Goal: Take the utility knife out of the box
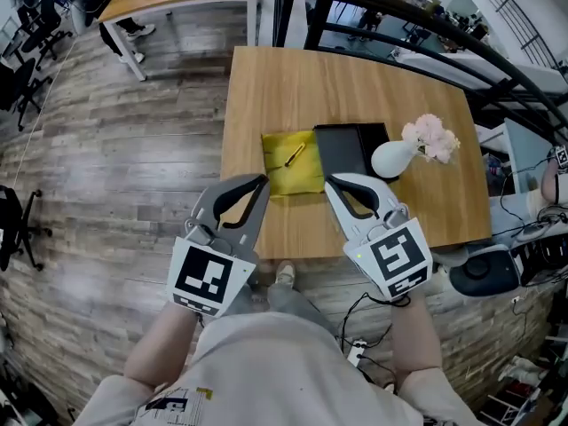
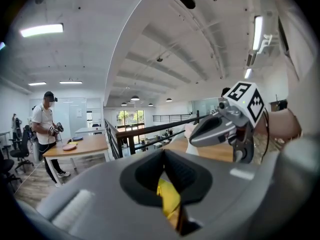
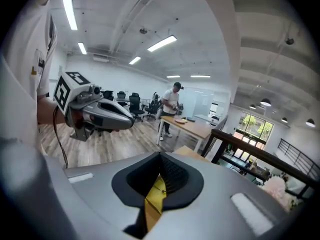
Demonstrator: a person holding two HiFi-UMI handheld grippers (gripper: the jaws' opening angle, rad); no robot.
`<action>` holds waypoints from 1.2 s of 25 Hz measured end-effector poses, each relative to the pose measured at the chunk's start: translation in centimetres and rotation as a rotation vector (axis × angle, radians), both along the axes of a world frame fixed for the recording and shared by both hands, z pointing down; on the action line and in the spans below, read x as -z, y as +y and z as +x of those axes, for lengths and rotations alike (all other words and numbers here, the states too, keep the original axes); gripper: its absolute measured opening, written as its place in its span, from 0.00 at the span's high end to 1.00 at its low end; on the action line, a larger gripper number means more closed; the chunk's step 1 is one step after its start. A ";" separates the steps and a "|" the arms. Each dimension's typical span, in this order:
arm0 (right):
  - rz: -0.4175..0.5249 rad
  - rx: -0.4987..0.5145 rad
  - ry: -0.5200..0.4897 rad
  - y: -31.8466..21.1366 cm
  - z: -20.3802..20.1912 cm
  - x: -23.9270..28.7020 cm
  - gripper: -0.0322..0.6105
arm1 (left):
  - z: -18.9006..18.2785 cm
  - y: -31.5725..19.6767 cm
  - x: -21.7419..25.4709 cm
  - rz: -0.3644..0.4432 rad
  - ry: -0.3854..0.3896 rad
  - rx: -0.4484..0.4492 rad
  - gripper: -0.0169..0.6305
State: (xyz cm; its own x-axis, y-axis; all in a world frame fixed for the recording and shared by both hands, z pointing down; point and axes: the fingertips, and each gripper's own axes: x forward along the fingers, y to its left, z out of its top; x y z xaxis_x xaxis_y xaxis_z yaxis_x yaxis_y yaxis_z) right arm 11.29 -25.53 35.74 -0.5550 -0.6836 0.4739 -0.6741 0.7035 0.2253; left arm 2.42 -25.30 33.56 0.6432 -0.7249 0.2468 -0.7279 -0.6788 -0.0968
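Note:
A flat yellow box [image 1: 297, 174] lies near the front of the wooden table [image 1: 266, 87]. A slim yellow and black utility knife [image 1: 295, 155] rests in it. Just short of the box's front left corner hovers my left gripper [image 1: 263, 183], shut and holding nothing. My right gripper [image 1: 329, 183] is shut and empty too, at the box's front right corner. Neither touches the box. In the left gripper view the shut jaws leave a small hole that shows the yellow box [image 2: 169, 199]. The right gripper view shows the box [image 3: 156, 194] the same way.
A black tray [image 1: 351, 149] lies right of the yellow box, touching it. A white vase [image 1: 395, 158] with pink flowers [image 1: 430, 138] stands on its right. A black railing [image 1: 399, 20] runs behind the table. A person [image 3: 171, 104] stands at a far desk.

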 end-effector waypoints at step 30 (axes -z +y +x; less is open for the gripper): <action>-0.273 0.558 0.793 -15.3 -2.5 -33.8 0.77 | -2.1 -12.4 -22.5 -0.280 -0.088 0.055 0.97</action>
State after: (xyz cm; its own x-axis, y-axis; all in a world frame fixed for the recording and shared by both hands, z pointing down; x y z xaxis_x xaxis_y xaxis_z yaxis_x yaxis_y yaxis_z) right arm 8.75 -40.80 69.56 -0.2190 -0.2353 0.9469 0.0422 0.9673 0.2501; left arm 0.28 -37.66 56.02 0.5720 -0.6539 0.4952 -0.7616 -0.6476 0.0245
